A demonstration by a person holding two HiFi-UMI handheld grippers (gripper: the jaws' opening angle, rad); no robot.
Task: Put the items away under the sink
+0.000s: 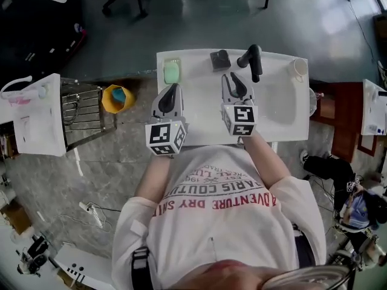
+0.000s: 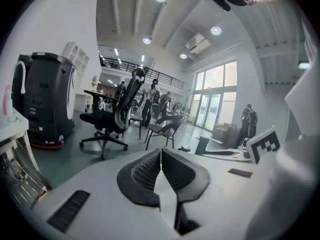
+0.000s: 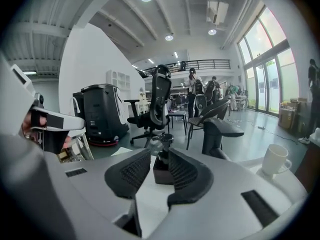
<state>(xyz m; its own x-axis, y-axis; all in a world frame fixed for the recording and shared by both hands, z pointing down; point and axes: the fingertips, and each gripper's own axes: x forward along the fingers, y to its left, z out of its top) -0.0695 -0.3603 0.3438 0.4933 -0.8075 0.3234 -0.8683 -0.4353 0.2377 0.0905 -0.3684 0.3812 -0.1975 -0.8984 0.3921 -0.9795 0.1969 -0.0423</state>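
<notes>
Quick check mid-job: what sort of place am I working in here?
Probably a demo setup inside an open office or lab hall: a free-standing white sink with a black tap, office chairs behind it, tall windows.

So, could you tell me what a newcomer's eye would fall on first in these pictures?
Two claws bearing black-and-white marker cubes hover side by side over the white sink top: the left claw shut, the right claw slightly open. Along the back edge sit a green sponge, a dark pump bottle and a black faucet, with a white mug at the right corner.
</notes>
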